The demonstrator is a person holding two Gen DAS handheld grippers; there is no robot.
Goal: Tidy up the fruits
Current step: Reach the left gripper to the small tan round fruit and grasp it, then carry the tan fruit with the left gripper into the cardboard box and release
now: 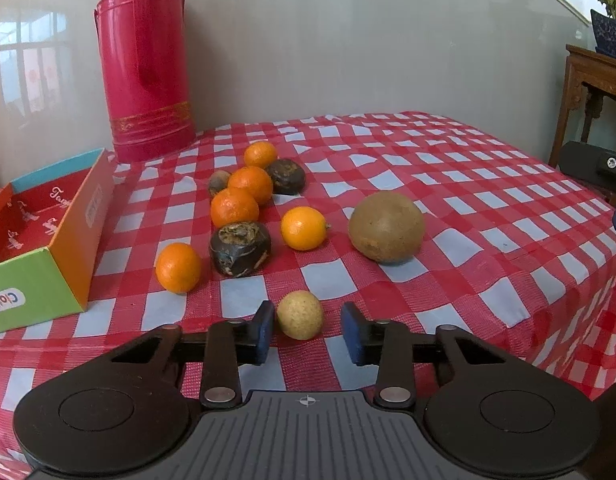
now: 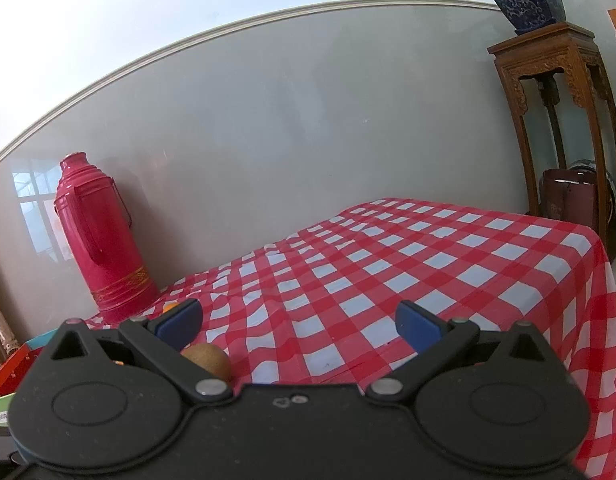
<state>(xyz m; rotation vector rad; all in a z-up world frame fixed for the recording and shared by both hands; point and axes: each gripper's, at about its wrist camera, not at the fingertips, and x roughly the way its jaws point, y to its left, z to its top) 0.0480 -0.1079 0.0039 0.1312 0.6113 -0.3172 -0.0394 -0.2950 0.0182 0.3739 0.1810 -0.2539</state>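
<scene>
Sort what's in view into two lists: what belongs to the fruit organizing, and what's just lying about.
Belongs to the job:
oranges
dark fruits
big brown fruit
small pale fruit, between the open left gripper fingers
box
right gripper, open

Just lying about:
thermos
tablecloth
plant pot
wooden stand

Counting the fruit on the checkered tablecloth (image 1: 447,184): five oranges (image 1: 234,207), three dark brown water chestnuts (image 1: 240,249) (one half hidden behind the oranges), one big brown round fruit (image 1: 386,227), and one small pale yellow fruit (image 1: 300,314). Plus one colorful box (image 1: 60,232), one red thermos (image 1: 146,60), one potted plant (image 2: 527,0) on one wooden stand (image 2: 555,92).
</scene>
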